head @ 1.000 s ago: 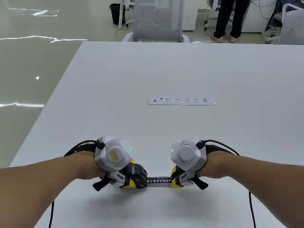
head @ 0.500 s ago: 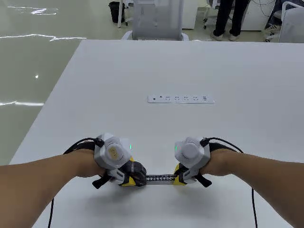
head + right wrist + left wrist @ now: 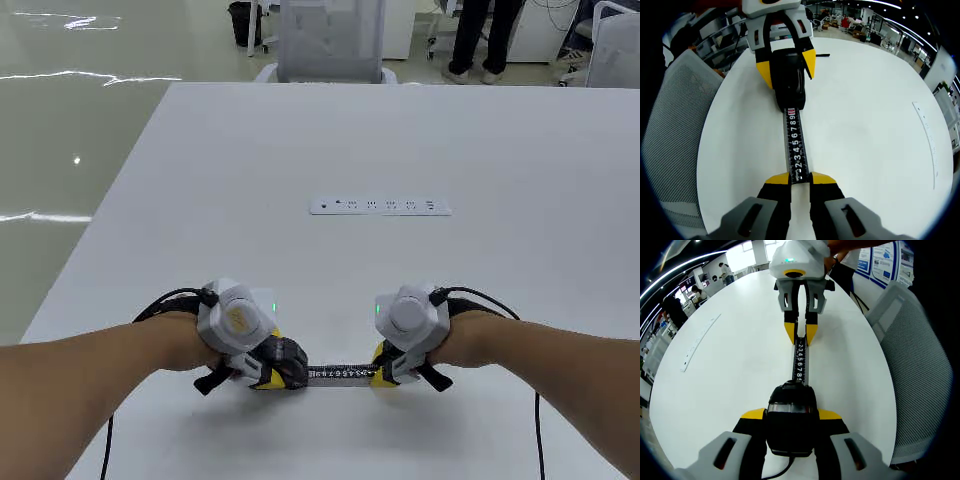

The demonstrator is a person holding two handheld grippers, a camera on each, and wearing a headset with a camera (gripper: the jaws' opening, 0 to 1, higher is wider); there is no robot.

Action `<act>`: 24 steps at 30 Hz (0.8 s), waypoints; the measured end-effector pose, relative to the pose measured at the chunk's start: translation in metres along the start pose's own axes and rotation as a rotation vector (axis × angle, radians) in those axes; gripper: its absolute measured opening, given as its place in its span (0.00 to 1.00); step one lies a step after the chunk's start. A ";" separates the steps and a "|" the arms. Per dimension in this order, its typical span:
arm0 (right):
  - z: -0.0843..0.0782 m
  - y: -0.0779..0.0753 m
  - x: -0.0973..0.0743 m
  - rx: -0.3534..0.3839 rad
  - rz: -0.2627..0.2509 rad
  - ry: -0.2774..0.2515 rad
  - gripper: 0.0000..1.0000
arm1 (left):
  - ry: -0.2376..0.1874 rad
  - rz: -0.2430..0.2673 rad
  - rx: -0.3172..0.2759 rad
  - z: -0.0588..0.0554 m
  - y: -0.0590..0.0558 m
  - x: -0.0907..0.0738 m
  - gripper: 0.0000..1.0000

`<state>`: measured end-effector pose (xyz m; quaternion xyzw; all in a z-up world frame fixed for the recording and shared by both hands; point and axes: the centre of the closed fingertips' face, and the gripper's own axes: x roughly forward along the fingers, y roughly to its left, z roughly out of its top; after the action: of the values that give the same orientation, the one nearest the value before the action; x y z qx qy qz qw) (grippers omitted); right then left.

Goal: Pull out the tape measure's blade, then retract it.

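Surface: white tabletop [image 3: 450,140], white power strip [image 3: 380,207] mid-table (glossy floor [image 3: 60,120] beyond).
Left gripper [image 3: 792,415]: I clamp the black tape-measure case [image 3: 790,405].
Right gripper [image 3: 800,178]: I pinch its numbered blade [image 3: 794,140] at the tip.

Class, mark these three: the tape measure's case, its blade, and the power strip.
tape measure case [image 3: 791,412], left gripper view, top of its black housing.
blade [image 3: 794,139], right gripper view, middle of the numbered strip.
power strip [image 3: 380,207], head view, middle of its white body.

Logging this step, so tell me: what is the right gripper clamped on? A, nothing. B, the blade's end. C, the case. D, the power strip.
B: the right gripper is shut on the blade at its end, and the left gripper holds the case.
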<state>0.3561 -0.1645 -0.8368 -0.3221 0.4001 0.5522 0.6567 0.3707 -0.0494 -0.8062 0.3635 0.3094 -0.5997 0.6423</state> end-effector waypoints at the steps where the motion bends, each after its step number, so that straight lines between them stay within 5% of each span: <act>1: -0.001 0.000 0.000 -0.002 0.000 -0.001 0.12 | 0.000 0.000 0.000 0.000 0.000 0.000 0.32; 24: -0.015 -0.002 -0.008 0.008 -0.006 0.009 0.12 | -0.001 0.000 -0.007 0.000 0.000 0.000 0.32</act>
<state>0.3552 -0.1817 -0.8367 -0.3232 0.4043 0.5471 0.6579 0.3712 -0.0494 -0.8066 0.3610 0.3114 -0.5985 0.6438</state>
